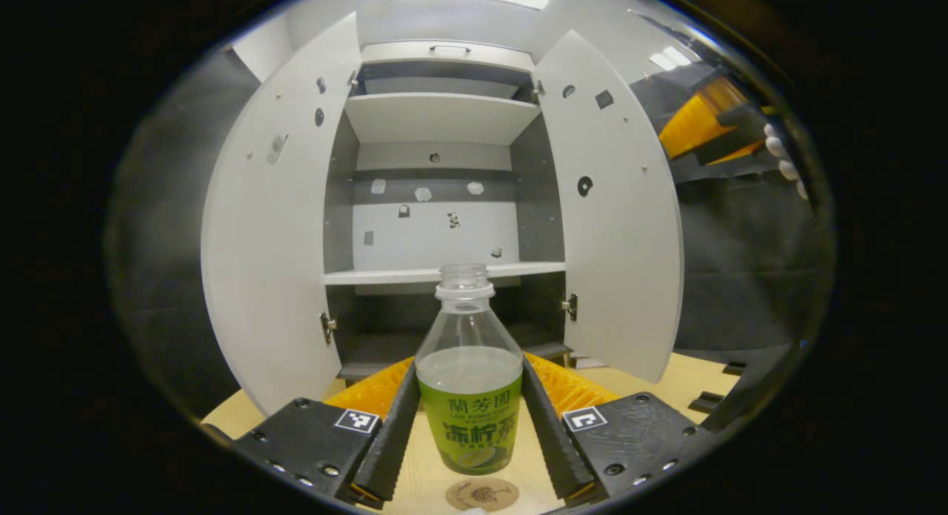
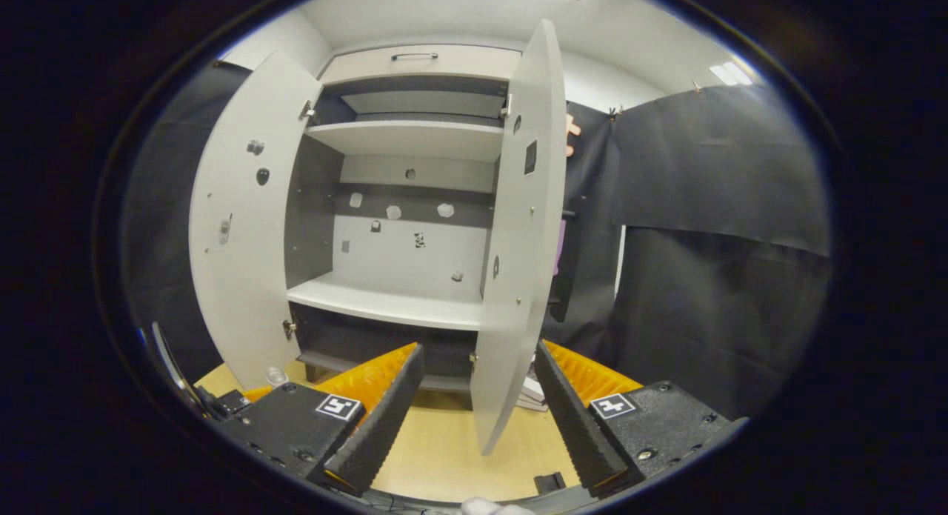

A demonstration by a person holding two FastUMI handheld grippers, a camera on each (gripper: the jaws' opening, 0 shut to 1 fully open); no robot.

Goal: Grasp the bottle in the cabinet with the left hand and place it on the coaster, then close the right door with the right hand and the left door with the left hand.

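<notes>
A clear, uncapped bottle (image 1: 468,381) with a green label stands upright between the fingers of my left gripper (image 1: 468,367), which is shut on it at label height. Its base hangs just above and behind a round cork coaster (image 1: 481,494) on the wooden table (image 1: 696,385). The grey cabinet (image 1: 437,226) stands ahead with its left door (image 1: 266,263) and right door (image 1: 615,226) both swung open. My right gripper (image 2: 478,352) is open, its fingers either side of the right door's (image 2: 518,241) front edge without touching it. That right gripper (image 1: 703,122) also shows high beyond the right door.
The cabinet shelves (image 2: 385,304) are bare, with small stickers on the back panel. A gloved hand (image 1: 781,155) holds the far gripper. Black cloth (image 2: 711,278) hangs right of the cabinet. Small dark items (image 1: 703,404) lie on the table near the right door's foot.
</notes>
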